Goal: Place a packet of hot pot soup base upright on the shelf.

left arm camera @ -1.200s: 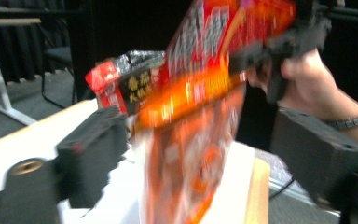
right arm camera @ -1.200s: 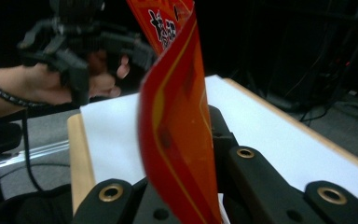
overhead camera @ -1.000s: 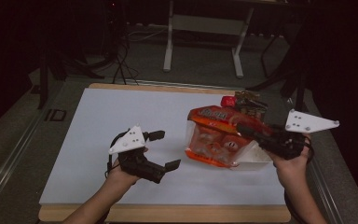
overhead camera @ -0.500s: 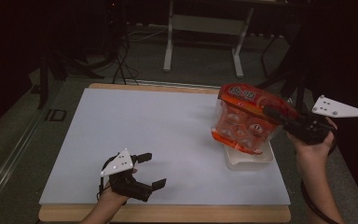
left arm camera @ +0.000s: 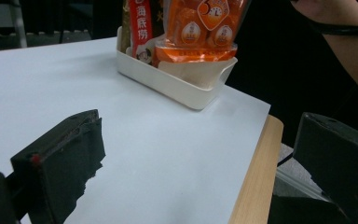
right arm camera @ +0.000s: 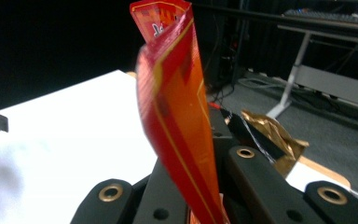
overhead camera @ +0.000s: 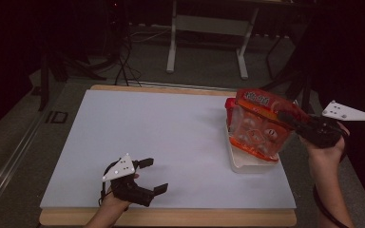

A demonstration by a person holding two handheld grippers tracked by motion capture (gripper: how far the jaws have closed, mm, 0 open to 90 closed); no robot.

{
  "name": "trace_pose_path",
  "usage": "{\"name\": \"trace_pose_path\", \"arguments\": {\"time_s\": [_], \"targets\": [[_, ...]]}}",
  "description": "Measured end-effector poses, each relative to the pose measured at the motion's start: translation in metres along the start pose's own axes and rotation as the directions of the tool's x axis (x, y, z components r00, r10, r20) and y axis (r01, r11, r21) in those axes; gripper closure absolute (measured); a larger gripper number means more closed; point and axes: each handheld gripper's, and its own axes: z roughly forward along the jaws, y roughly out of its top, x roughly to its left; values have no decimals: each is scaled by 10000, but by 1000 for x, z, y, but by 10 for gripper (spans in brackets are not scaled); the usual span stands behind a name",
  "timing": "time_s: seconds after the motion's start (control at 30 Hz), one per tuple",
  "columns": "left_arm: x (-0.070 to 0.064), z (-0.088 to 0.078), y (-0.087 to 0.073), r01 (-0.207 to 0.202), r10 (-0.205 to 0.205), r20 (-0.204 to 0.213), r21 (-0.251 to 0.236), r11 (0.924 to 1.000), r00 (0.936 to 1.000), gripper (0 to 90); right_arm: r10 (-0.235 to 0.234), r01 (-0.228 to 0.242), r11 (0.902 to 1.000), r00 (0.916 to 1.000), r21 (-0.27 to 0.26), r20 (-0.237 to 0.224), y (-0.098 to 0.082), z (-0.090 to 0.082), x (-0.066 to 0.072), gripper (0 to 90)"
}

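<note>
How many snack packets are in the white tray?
3 that I can see. The big orange bag stands at the tray's near end, pinched by the right gripper. A red packet stands behind it, and a gold packet too. More may be hidden.

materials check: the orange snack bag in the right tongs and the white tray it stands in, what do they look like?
Orange bag: looks like thin glossy plastic film, part clear; the wrapped pieces show through and its edge creases between the right tongs. White tray: probably moulded plastic, matte off-white, with rounded corners and smooth even walls.
</note>
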Motion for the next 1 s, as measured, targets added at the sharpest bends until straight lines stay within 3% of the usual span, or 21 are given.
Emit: {"name": "trace_pose_path", "arguments": {"time_s": [0.4, 0.6, 0.93, 1.0], "targets": [[4, 2, -5, 53, -51, -96, 152, 9999, 9999, 18, 396, -407, 9971, 9991, 641, 179, -24, 12, -4, 900], [5, 4, -9, 130, -127, -96, 326, 9994, 9999, 18, 671, -680, 9966, 9975, 458, 214, -36, 7, -10, 900], [7, 6, -11, 200, -193, -159, 398, 9990, 9997, 18, 777, -799, 9928, 9966, 887, 279, -53, 10, -12, 900], [8, 6, -12, 176, -169, -171, 426, 9989, 9997, 18, 811, -845, 9890, 9962, 1215, 328, -63, 15, -14, 900]]}}
